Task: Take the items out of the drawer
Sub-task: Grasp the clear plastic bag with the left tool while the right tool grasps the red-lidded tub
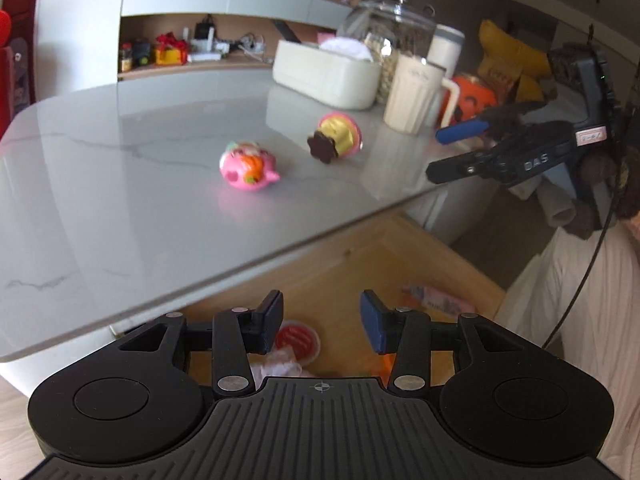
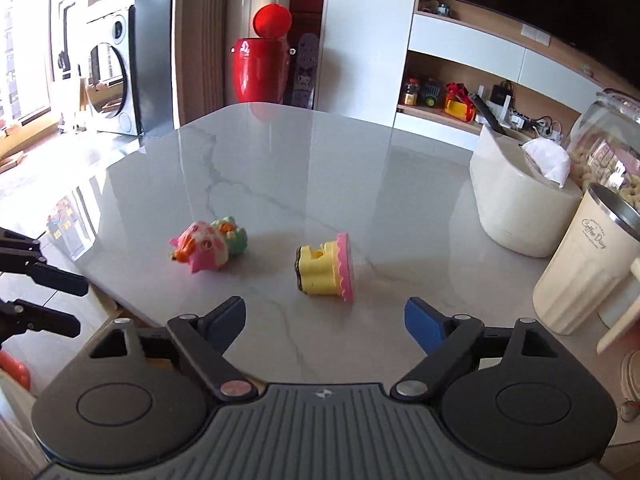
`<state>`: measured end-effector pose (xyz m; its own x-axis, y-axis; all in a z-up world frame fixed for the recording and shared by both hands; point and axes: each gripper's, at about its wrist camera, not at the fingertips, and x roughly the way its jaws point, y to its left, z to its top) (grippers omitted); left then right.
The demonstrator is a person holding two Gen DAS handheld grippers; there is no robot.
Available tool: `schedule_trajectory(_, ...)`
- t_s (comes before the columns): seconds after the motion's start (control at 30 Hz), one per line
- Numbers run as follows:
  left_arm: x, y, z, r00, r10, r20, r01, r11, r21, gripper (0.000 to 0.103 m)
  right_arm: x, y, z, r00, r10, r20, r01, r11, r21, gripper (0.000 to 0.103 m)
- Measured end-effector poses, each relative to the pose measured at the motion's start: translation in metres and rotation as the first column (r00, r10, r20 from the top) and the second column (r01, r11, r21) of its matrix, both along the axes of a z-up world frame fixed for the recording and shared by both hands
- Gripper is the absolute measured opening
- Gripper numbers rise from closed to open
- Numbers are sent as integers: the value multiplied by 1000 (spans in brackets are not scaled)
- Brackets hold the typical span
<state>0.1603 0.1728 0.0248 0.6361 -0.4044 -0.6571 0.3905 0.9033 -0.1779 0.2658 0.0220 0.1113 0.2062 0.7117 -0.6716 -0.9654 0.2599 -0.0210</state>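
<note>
Both tongs are standing wide with nothing between them: my left tongs (image 1: 322, 322) are hanging over the open drawer (image 1: 448, 276), my right tongs (image 2: 325, 322) are hovering above the counter (image 2: 280, 168). On it, a pink pig toy (image 2: 200, 252) and a yellow cake toy (image 2: 324, 268) are lying near each other, apart. Inside the drawer, a round red packet (image 1: 298, 340) and a pink packet (image 1: 436, 298) are lying on the wooden bottom.
</note>
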Motion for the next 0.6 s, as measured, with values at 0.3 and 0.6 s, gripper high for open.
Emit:
schedule_trajectory(0.3, 46, -63, -57, 952, -26, -304, 151, 906, 396, 47, -5, -31, -77, 991, 135, 7, -131, 969, -208, 94)
schedule_trajectory(0.6, 75, -70, -98, 923, -11, -386, 190, 883, 429, 46, -1, -40, -88, 986, 169, -13, -167, 958, -234, 95)
